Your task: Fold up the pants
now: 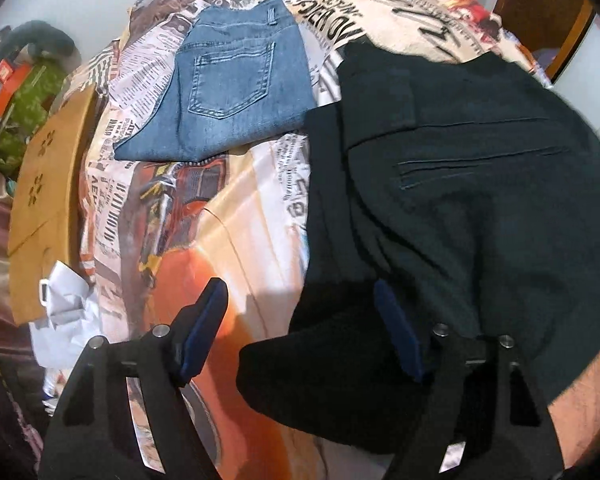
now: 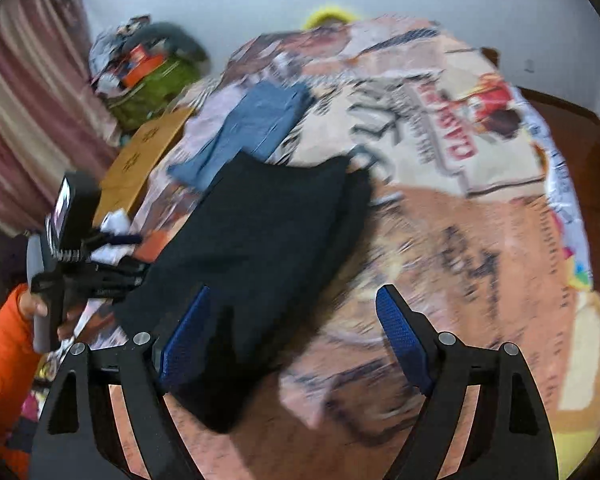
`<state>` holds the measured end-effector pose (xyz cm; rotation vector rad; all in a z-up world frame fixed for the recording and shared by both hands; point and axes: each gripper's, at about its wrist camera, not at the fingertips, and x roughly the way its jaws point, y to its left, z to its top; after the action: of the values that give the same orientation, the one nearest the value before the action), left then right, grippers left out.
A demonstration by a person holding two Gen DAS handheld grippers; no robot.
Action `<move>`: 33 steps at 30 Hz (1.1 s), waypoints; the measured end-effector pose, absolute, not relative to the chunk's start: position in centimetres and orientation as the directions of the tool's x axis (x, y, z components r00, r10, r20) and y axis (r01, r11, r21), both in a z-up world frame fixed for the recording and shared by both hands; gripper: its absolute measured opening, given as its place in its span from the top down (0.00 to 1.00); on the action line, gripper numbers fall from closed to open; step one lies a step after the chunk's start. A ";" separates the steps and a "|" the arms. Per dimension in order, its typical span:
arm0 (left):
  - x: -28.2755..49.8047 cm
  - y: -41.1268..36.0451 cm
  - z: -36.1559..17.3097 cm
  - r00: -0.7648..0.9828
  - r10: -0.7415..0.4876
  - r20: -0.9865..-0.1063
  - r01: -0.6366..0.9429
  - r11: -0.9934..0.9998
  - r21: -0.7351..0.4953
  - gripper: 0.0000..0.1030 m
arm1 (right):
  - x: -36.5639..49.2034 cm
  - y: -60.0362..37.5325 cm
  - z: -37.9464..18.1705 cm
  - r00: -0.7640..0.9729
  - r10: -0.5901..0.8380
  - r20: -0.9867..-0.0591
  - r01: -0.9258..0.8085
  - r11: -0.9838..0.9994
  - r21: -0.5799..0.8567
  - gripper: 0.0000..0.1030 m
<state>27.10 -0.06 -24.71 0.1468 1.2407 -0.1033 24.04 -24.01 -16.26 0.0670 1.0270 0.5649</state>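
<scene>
Dark folded pants (image 1: 480, 184) lie on the printed bedcover (image 1: 228, 240), filling the right half of the left wrist view. My left gripper (image 1: 304, 320) is open above their near left edge; its right finger (image 1: 398, 332) hangs over the dark cloth and its left finger (image 1: 210, 320) over the bedcover, with nothing pinched. In the blurred right wrist view the same pants (image 2: 260, 232) stretch away from my right gripper (image 2: 296, 320), which is open and empty, its left pad over their near corner. The left gripper (image 2: 136, 256) shows at the pants' left side, held by a hand in an orange sleeve (image 2: 4, 340).
Folded blue jeans (image 1: 236, 92) lie farther back on the bed. A brown board (image 1: 48, 200) and white cloth (image 1: 66, 304) sit at the bed's left edge. Beyond are a green bag with clutter (image 1: 28, 104), a striped curtain (image 2: 28, 100) and a wooden door (image 1: 540, 12).
</scene>
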 end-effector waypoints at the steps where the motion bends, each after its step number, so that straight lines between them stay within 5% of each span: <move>1: 26.7 -0.2 -24.4 0.327 -0.017 -0.945 0.160 0.986 0.038 0.27 | 23.7 -23.3 -17.0 0.365 0.473 -0.802 -0.419 0.853 0.312 0.21; 6: 25.8 -0.6 -23.9 0.382 -0.012 -0.924 0.166 0.985 0.055 0.27 | 23.0 -22.2 -19.6 0.325 0.451 -0.831 -0.413 0.858 0.304 0.22; 13: 25.3 2.6 -25.4 0.401 -0.038 -0.915 0.089 0.996 -0.002 0.11 | 22.1 -22.7 -20.2 0.334 0.487 -0.807 -0.414 0.845 0.339 0.52; 23: 24.2 4.7 -25.9 0.394 -0.006 -0.919 0.007 1.000 -0.003 0.11 | 21.5 -22.7 -19.4 0.382 0.443 -0.811 -0.434 0.861 0.266 0.54; 33: 27.9 4.8 -20.7 0.475 -0.077 -0.877 0.022 0.997 -0.075 0.11 | 23.4 -24.0 -16.2 0.442 0.430 -0.787 -0.400 0.880 0.256 0.51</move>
<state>27.86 4.75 -20.67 -0.0562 1.0746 -0.0601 23.37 -23.96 -16.21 0.0336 0.9864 0.5145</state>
